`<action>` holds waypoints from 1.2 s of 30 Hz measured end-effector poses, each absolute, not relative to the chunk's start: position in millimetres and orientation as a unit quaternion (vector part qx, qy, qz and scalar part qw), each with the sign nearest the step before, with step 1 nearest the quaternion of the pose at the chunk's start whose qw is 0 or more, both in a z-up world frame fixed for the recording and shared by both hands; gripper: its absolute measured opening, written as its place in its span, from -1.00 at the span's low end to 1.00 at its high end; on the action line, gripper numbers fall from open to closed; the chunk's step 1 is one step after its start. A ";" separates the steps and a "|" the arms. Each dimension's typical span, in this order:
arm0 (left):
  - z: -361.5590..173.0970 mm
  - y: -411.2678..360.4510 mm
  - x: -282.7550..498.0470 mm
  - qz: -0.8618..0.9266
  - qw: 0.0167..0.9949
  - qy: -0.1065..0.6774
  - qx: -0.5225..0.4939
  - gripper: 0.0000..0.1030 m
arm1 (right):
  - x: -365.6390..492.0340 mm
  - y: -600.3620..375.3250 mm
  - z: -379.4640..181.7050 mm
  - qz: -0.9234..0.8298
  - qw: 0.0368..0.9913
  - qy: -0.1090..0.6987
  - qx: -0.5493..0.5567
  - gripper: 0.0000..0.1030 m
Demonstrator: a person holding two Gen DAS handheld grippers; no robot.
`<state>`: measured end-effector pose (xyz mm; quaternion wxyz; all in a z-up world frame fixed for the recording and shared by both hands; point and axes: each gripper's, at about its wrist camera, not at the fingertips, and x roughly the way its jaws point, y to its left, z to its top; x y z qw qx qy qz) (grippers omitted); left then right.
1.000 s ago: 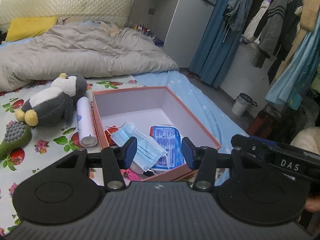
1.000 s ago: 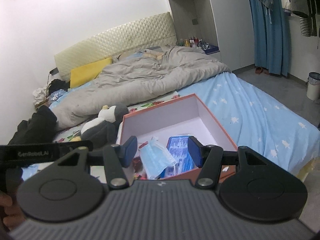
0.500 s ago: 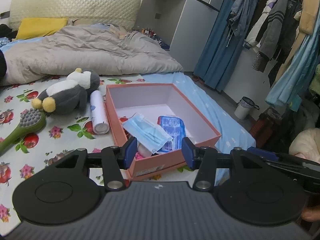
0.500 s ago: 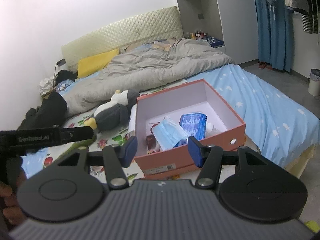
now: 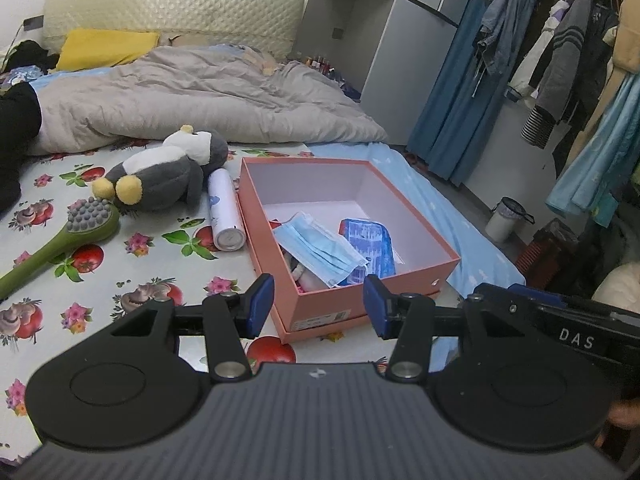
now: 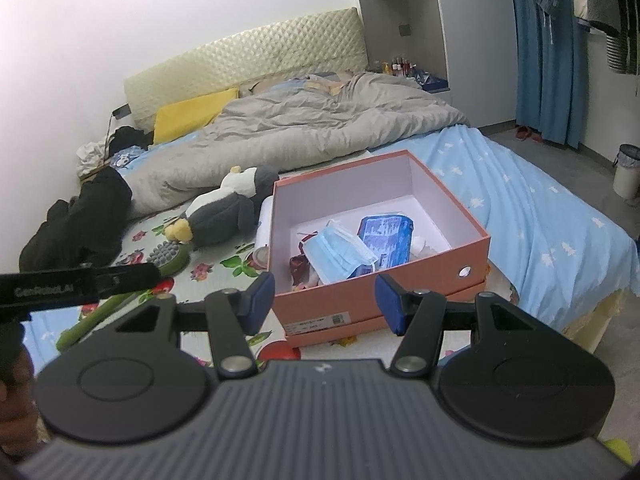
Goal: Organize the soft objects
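Fingers of left gripper (image 5: 318, 306) and right gripper (image 6: 325, 303) stand partly open, holding nothing — both short of the pink box (image 5: 404, 282) on the bed. Face mask (image 5: 318, 248) lies inside the box; plush penguin (image 5: 160, 176) lies beside it, by a white tube (image 5: 225, 210).

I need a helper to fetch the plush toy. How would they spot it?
On the fruit-print sheet, look left of the pink box. The plush penguin lies beside a white can; it alone is furry, grey-and-white, with yellow feet.
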<state>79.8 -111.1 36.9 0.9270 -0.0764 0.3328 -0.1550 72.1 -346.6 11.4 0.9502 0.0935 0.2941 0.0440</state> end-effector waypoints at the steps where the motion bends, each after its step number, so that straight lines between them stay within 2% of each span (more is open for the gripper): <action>1: 37.2 -110.6 79.9 -0.154 0.927 0.333 -0.076 0.07 | 72.4 -346.5 11.1 0.041 0.950 0.295 0.092 0.14; 3: 37.5 -109.8 81.6 -0.153 0.927 0.333 -0.076 0.10 | 74.1 -348.6 11.8 0.034 0.951 0.294 0.088 0.29; 5: 37.9 -109.0 83.3 -0.146 0.929 0.330 -0.077 0.52 | 75.0 -349.9 12.8 0.028 0.953 0.290 0.080 0.55; 6: 38.6 -108.9 83.9 -0.143 0.931 0.327 -0.075 0.63 | 75.5 -350.8 12.7 0.025 0.954 0.288 0.079 0.72; 8: 39.7 -107.4 85.4 -0.139 0.933 0.322 -0.080 0.92 | 77.7 -353.5 13.4 0.027 0.953 0.290 0.083 0.73; 9: 40.0 -106.0 86.3 -0.140 0.933 0.320 -0.086 0.94 | 79.0 -354.4 12.9 0.025 0.952 0.293 0.084 0.74; 16: 40.5 -107.0 95.2 -0.126 0.934 0.327 -0.065 1.00 | 82.1 -357.6 11.0 0.014 0.952 0.295 0.085 0.77; 18: 38.9 -108.0 97.0 -0.127 0.932 0.333 -0.064 1.00 | 82.4 -357.8 10.7 0.013 0.952 0.294 0.083 1.00; 36: 30.2 -117.8 103.9 -0.136 0.924 0.352 -0.053 1.00 | 81.7 -354.3 12.8 0.012 0.955 0.288 0.073 1.00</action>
